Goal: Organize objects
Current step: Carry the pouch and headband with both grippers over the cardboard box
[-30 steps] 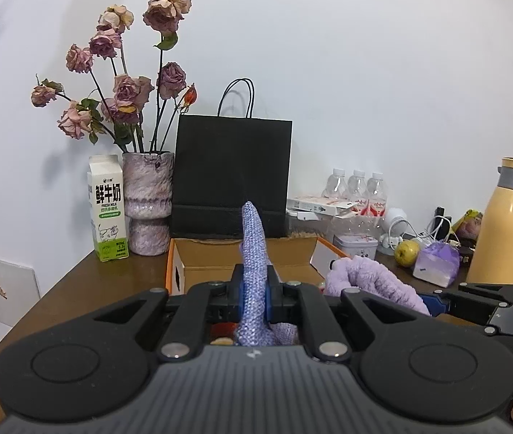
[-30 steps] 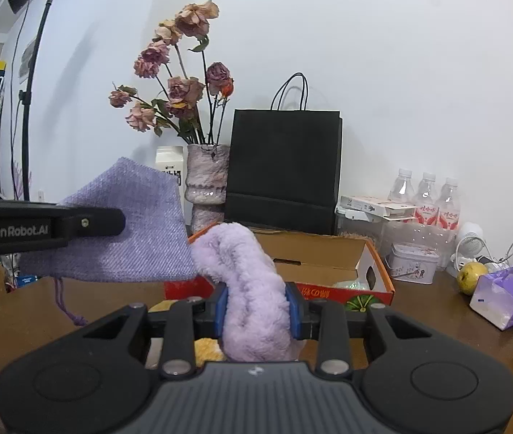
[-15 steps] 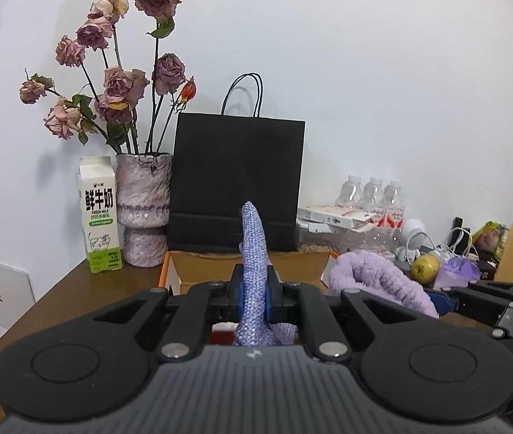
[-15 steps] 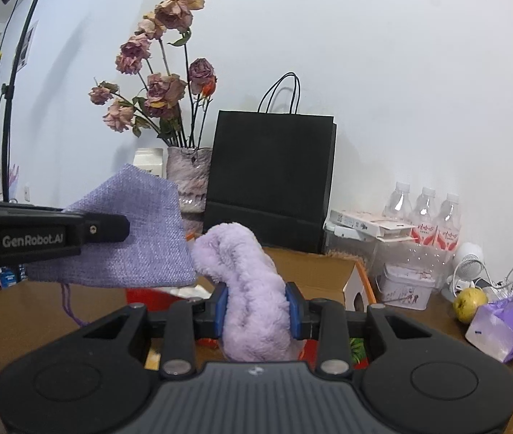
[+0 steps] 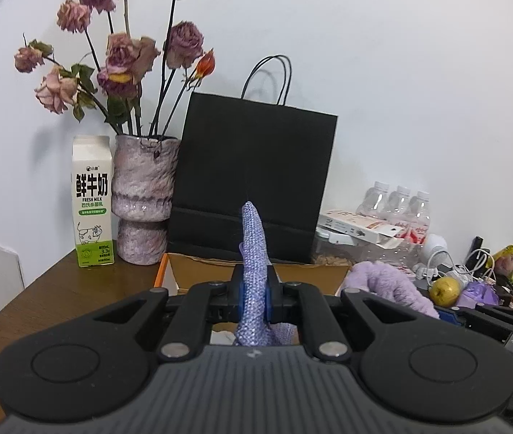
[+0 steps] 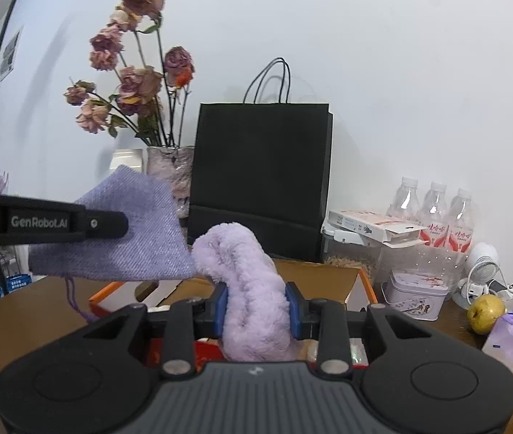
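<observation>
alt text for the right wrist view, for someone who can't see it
The right gripper is shut on a fluffy lilac item above an open cardboard box. At left, the left gripper holds a purple woven pouch; a black paper bag stands behind.

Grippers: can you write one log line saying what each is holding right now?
left gripper: shut on purple woven pouch | right gripper: shut on fluffy purple thing | both above cardboard box

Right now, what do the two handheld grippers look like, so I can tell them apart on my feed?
Both look alike: the left gripper and right gripper have matte black linkage arms with silver pivot pins, blue finger pads and a ribbed grey body. The left one's side reads GenRobot.AI in white.
</observation>
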A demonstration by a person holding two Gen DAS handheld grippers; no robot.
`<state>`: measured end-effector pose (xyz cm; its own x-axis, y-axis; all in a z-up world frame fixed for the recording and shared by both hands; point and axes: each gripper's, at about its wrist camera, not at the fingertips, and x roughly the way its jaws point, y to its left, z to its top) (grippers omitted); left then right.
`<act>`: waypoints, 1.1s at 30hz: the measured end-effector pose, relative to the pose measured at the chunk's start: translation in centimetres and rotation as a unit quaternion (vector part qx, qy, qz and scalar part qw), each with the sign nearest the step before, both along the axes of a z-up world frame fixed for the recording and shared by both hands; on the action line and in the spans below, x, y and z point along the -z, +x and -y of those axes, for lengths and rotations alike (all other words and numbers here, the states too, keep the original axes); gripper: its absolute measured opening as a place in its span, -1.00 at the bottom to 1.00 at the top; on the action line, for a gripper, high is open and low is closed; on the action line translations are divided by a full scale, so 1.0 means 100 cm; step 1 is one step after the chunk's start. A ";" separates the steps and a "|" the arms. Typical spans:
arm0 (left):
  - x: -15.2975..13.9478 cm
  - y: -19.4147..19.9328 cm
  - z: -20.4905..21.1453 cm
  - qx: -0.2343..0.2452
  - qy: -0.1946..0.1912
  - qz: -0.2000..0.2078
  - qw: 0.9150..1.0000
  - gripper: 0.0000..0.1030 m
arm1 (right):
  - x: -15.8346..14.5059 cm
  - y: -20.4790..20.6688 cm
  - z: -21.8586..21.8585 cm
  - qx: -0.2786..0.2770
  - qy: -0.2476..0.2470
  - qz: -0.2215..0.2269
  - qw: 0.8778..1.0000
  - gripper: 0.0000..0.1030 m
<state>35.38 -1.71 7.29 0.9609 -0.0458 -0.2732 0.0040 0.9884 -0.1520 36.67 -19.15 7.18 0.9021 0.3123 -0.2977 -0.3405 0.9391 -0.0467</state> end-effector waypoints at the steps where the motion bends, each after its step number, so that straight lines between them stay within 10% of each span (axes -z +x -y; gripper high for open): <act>1: 0.000 0.006 0.000 0.000 0.001 -0.003 1.000 -0.80 | 0.000 0.005 0.000 0.002 0.003 -0.002 1.000 -0.40; 33: 0.047 0.102 -0.004 -0.001 0.009 -0.091 0.996 -0.71 | 0.044 0.114 0.001 0.038 0.020 -0.095 0.995 -0.30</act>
<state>45.57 -1.28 2.59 0.8953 -0.0383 -0.4437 -0.0234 0.9909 -0.1328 48.06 -19.27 2.77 0.8519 0.2599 -0.4547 -0.2673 0.9623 0.0493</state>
